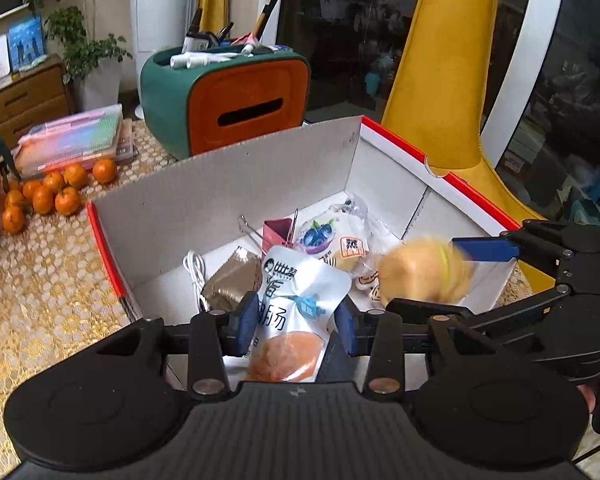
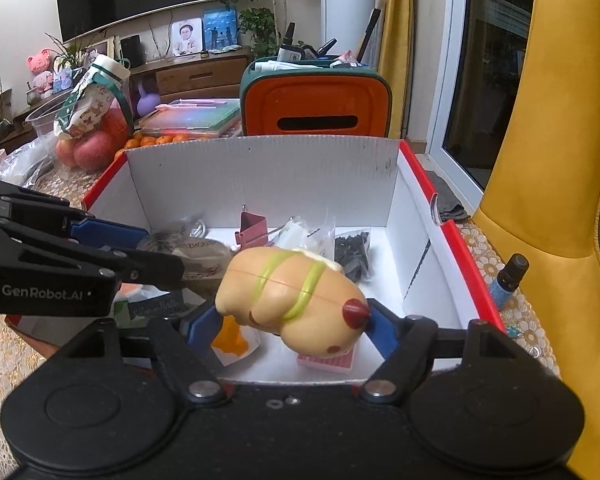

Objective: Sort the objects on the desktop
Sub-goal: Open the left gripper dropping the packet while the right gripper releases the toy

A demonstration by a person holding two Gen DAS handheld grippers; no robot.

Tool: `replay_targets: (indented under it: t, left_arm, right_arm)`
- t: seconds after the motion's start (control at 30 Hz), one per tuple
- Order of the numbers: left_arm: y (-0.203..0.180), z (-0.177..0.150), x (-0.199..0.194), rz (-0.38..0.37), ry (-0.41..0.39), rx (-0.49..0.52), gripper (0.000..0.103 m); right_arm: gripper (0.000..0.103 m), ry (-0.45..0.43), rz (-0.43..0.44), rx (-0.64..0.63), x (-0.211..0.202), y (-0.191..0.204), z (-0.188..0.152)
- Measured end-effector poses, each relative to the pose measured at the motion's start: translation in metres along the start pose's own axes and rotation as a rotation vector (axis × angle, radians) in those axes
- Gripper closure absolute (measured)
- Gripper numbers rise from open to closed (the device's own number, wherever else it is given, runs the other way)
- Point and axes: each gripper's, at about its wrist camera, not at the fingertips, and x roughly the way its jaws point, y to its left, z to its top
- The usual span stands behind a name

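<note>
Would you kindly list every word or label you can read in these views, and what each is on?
"GenRobot.AI": white print on the left gripper arm.
"肠": large character on the white snack pouch; its other characters are partly hidden.
Blueberry packet label: too small to read.

a green and orange tissue box stands at the far side of the table, with brushes and tubes poking from its top. left of it lies a stack of flat plastic cases, and a cluster of mandarins sits just in front of those. red apples rest further left, beside a patterned bag. a yellow chair stands at the right, with a small dark bottle near it on the lace tablecloth. far back, a wooden cabinet carries framed photos and a potted plant.
</note>
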Motion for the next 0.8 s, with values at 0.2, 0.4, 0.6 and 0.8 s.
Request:
replay_targets:
  t: [0.2, 0.4, 0.6, 0.8]
  left_arm:
    - [0.003, -0.005, -0.007, -0.035, -0.01, -0.02, 0.052]
    - [0.002, -0.009, -0.022, -0.042, -0.029, -0.032, 0.041]
    - [0.001, -0.015, -0.044, -0.021, -0.059, -0.055, 0.037]
    - [0.001, -0.023, -0.068, -0.002, -0.106, -0.073, 0.037]
  right_arm:
    - [0.016, -0.014, 0.018, 0.004, -0.007, -0.006, -0.001]
    - [0.016, -0.037, 0.019, 0.029, -0.018, -0.011, -0.001]
    - [0.012, -0.08, 0.033, 0.034, -0.039, -0.009, 0.001]
    - [0.011, -0.106, 0.04, 0.011, -0.06, 0.0, -0.001]
